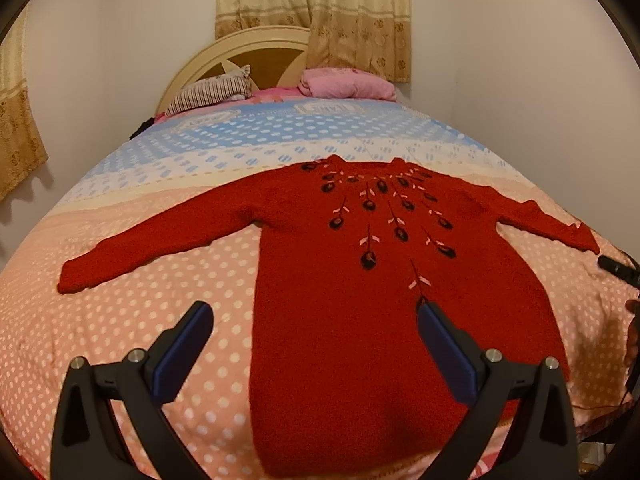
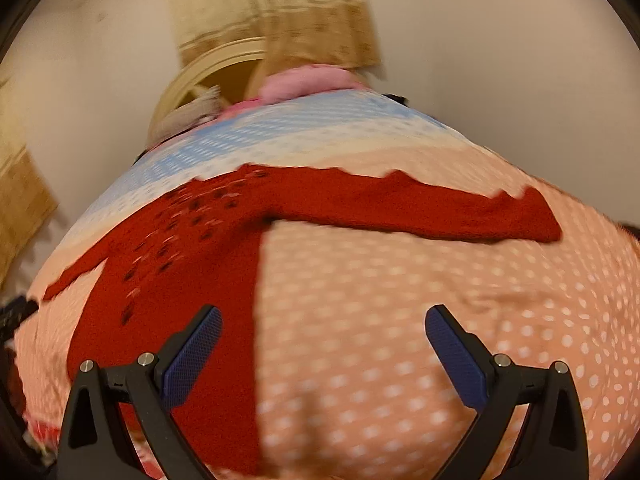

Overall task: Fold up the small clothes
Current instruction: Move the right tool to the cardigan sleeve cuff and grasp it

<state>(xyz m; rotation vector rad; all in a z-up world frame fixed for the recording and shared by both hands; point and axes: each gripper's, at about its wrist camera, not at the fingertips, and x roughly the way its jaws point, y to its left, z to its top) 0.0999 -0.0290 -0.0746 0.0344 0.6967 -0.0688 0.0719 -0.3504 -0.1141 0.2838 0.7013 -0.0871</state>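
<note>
**Operator:** Bedding fills both views: a quilted bedspread point(image 1: 120, 320), peach with white dots on the near part, banded blue and white toward the far end. I read a curved cream headboard point(image 1: 248, 46) at the far end, with beige patterned curtains point(image 1: 316, 12) hanging over it.

**Monitor:** Location of the garment?

**Operator:** I see the red sweater point(image 1: 340, 320) lying flat on the peach zone, front up, hem near, neck far. Material is a fuzzy knit. Both sleeves extend sideways, left and right. The chest carries dark oval motifs on thin stems with small pink leaf marks.

**Monitor:** Gripper status?

**Operator:** I report the left gripper point(image 1: 314, 310) with fingers spread wide, holding nothing. Its left pad sits over bare bedspread, its right pad over the sweater body; I cannot tell whether either touches the fabric. The right gripper point(image 2: 324, 314) is likewise spread wide and empty, positioned over bedspread just right of the sweater's side edge. Pads are blue with a fine cross-hatched texture, on black arms.

**Monitor:** Other items?

**Operator:** At the far end I see a striped pillow point(image 1: 210, 92) and a folded pink blanket point(image 1: 348, 84). The right wrist view is motion-blurred.
</note>
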